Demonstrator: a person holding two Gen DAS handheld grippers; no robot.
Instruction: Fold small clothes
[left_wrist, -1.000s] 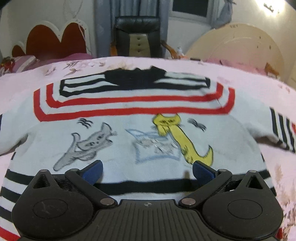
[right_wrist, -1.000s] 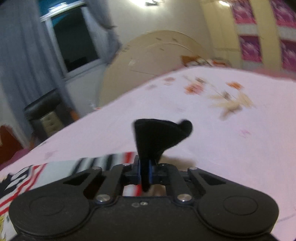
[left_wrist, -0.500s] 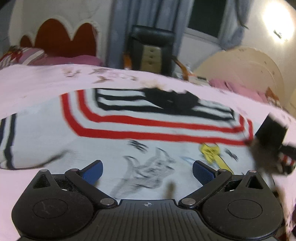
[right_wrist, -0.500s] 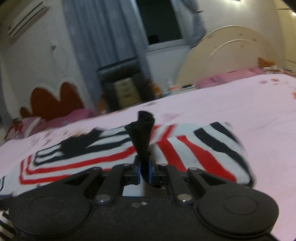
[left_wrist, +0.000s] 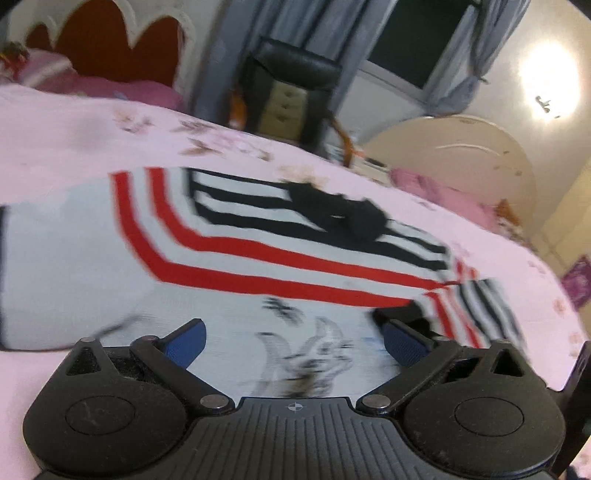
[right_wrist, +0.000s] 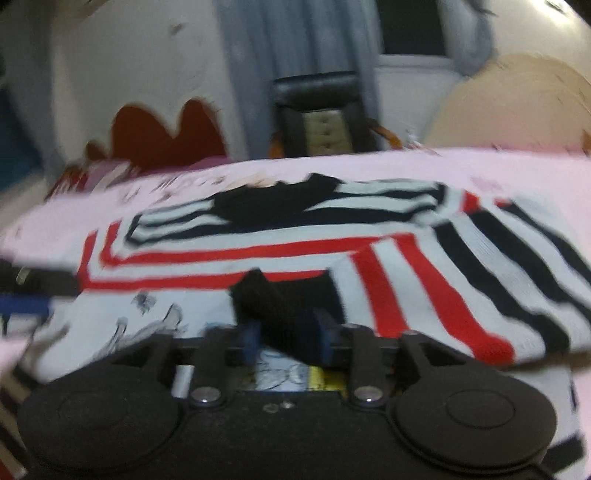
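Opening right tool (right_wrist: 286, 338), black cuff (right_wrist: 280, 314) loose between pads; left tool (left_wrist: 291, 341) spread over sweater (left_wrist: 92, 266).

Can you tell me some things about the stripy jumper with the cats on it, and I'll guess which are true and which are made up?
1. The jumper lies on a pink bedspread. True.
2. The jumper's stripes are green and yellow. False: they are red and black on white.
3. One sleeve is folded in over the jumper's front. True.
4. The black cuff sits between the right hand-held gripper's blue pads. True.
5. The left hand-held gripper is squeezing the collar. False: its pads stand wide apart with nothing gripped.
6. A black chair stands on top of the bed. False: it stands behind it.
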